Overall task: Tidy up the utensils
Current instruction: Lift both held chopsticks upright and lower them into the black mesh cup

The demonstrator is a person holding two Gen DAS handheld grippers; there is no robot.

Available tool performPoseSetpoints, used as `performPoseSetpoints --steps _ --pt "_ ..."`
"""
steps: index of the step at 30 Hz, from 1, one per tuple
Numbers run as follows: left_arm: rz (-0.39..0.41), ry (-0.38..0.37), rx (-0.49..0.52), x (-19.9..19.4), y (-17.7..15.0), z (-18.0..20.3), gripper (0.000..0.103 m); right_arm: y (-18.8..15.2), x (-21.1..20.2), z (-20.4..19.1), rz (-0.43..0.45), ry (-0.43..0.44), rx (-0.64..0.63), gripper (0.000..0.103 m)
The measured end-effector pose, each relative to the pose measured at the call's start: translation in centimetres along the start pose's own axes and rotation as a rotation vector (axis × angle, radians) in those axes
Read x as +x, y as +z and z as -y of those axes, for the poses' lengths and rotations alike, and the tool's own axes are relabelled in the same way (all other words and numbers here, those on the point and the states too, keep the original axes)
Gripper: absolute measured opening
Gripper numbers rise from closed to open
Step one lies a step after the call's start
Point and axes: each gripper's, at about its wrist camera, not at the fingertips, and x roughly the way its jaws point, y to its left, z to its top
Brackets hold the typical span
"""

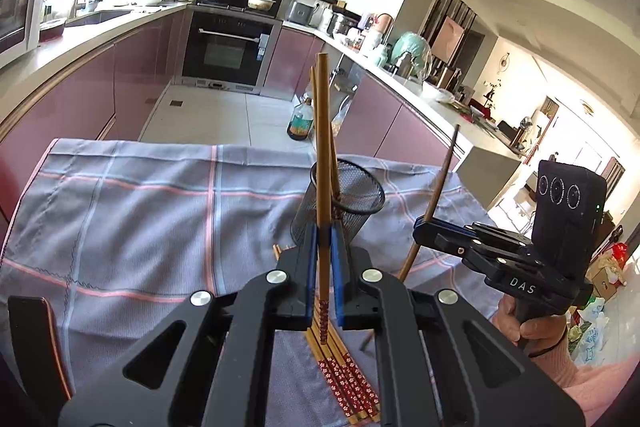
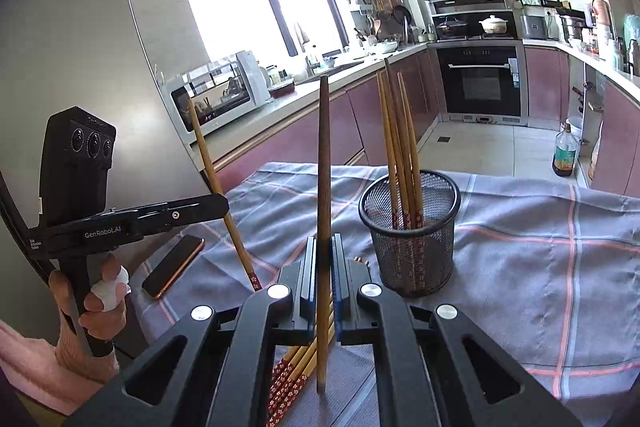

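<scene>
1. Nearest the left wrist camera, the left gripper has its jaws closed on a light bamboo chopstick, which stands nearly upright between the blue pads with its red patterned end pointing down.
2. Nearest the right wrist camera, the right gripper has its jaws closed on a dark brown chopstick, also held nearly upright, thin tip upward.
3. Beneath both grippers a bundle of loose chopsticks lies flat on the checked cloth that covers the bench, their red flowered ends fanned toward the camera.
4. A black mesh cup stands upright on the cloth just beyond the grippers, to the right of the dark chopstick in the right wrist view.
5. Inside the cup several bamboo chopsticks lean together, red patterned ends down, plain tips rising well above the rim.
6. A phone with an orange edge lies flat on the cloth near the left hand, well apart from the cup.
7. A dark bottle stands on the kitchen floor beyond the bench.
</scene>
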Motion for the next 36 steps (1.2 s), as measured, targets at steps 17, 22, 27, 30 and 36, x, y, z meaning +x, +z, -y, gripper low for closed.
performPoseSetpoints --steps 17,22,27,30,36 --pt "0.061 -0.029 0.045 0.1 3.3 2.4 0.007 3.7 -2.4 0.1 0.109 -0.029 -0.053 0.005" --pt "0.075 -0.022 0.064 0.5 4.0 3.2 0.007 4.4 -2.7 0.0 0.125 -0.036 -0.069 0.005" --pt "0.084 -0.012 0.077 0.9 4.5 3.5 0.007 4.8 -2.6 0.0 0.133 -0.039 -0.074 0.005" --pt "0.090 -0.002 0.086 1.0 4.9 3.8 0.007 5.1 -2.7 0.0 0.140 -0.043 -0.078 0.005" --pt "0.098 0.001 0.090 1.5 5.6 3.9 0.007 5.9 -3.1 0.0 0.166 -0.058 -0.087 0.005"
